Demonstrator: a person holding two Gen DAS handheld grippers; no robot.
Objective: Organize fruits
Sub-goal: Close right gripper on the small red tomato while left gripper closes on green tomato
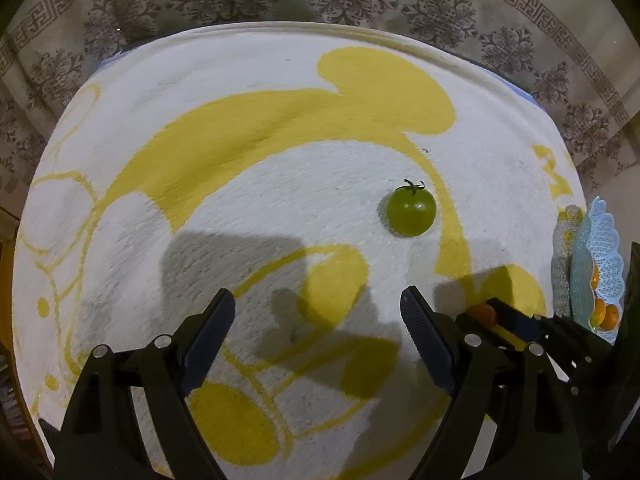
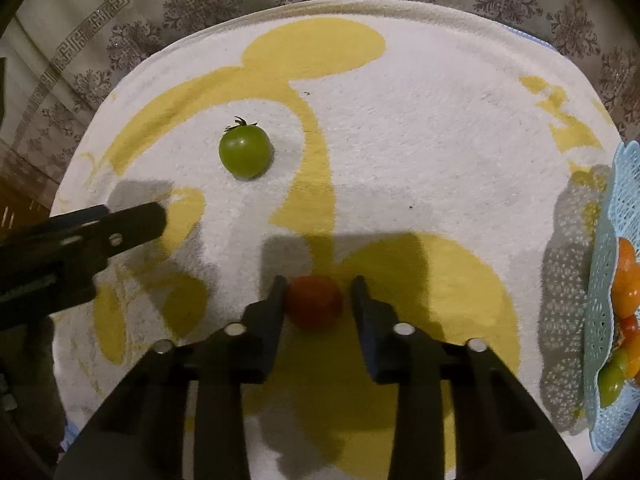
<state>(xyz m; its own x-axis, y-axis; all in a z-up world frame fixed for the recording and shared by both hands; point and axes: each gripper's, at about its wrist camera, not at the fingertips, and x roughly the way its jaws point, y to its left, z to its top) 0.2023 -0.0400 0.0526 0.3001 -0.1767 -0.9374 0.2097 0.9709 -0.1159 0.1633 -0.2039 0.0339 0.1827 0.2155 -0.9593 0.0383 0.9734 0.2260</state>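
A green tomato (image 1: 411, 209) with a dark stem lies on the white and yellow towel (image 1: 280, 200); it also shows in the right wrist view (image 2: 245, 152). My left gripper (image 1: 318, 312) is open and empty, short of the green tomato. A red tomato (image 2: 314, 301) sits between the fingers of my right gripper (image 2: 319, 294); the left finger touches it, the right finger stands just off it. The red tomato (image 1: 483, 314) and right gripper show at the right of the left wrist view. A light blue lattice basket (image 2: 612, 264) at the right holds orange, red and green fruits.
The towel (image 2: 400, 140) covers a table with a patterned cloth (image 2: 200, 8) around it. The basket (image 1: 592, 248) stands at the towel's right edge. My left gripper's finger (image 2: 132, 224) reaches in from the left of the right wrist view.
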